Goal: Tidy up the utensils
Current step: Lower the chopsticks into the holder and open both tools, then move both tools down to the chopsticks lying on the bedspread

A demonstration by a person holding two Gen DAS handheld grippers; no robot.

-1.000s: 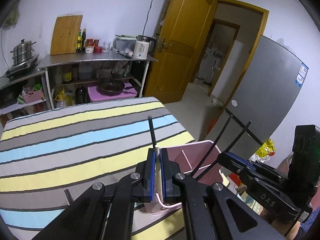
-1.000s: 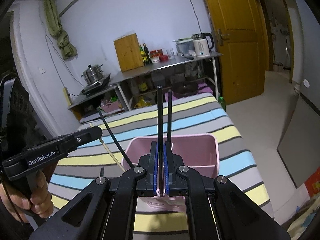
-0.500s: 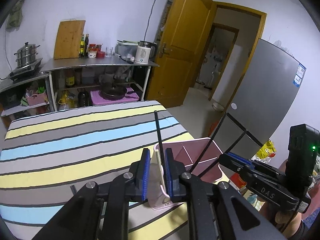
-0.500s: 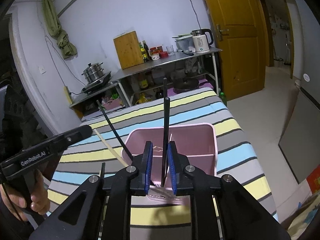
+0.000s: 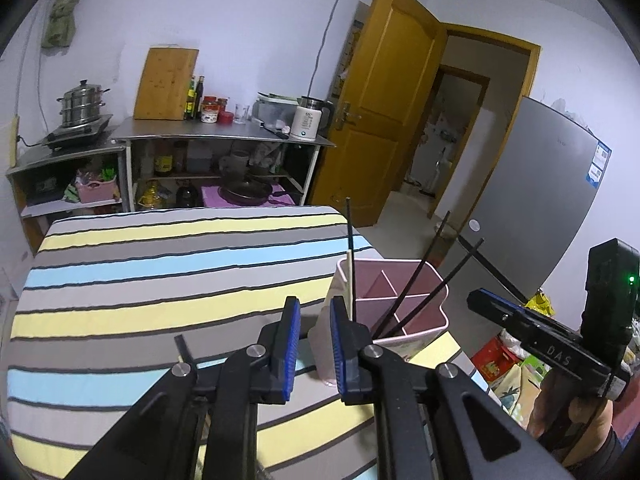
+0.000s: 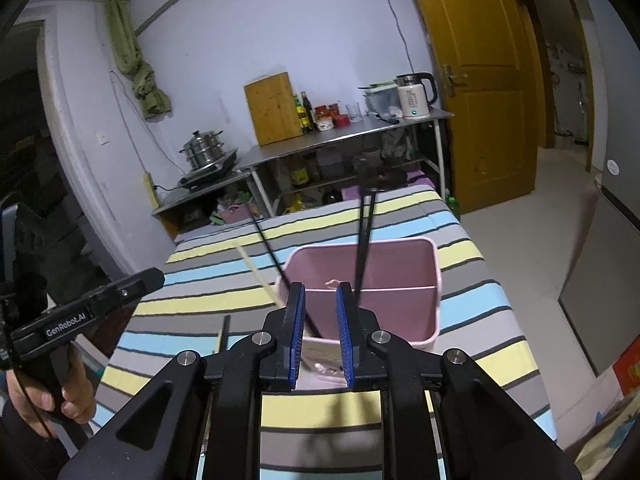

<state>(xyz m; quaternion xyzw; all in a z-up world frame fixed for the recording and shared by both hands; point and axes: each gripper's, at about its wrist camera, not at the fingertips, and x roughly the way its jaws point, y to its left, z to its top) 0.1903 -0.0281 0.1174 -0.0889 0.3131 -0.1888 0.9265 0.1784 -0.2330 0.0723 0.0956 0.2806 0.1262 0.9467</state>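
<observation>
A pink divided utensil holder (image 5: 404,288) (image 6: 396,276) stands on the striped table near its right edge. Black chopsticks (image 5: 420,276) (image 6: 365,240) lean inside it, and one black (image 5: 349,256) and one pale wooden chopstick (image 6: 258,274) lean at its left corner. My left gripper (image 5: 313,338) is open and empty, just left of the holder's near corner. My right gripper (image 6: 321,332) is open and empty, in front of the holder's near wall. A dark utensil (image 6: 222,332) (image 5: 183,347) lies on the cloth near the left gripper.
The striped tablecloth (image 5: 160,264) covers the table, with its edge just right of the holder. Behind stand a steel shelf (image 5: 224,136) with kettle, bottles, cutting board and pots, a yellow door (image 5: 384,112) and a grey fridge (image 5: 540,200).
Both grippers were shut on chopsticks a second ago. Both have opened and drawn back, and the chopsticks now stand in the pink holder.
</observation>
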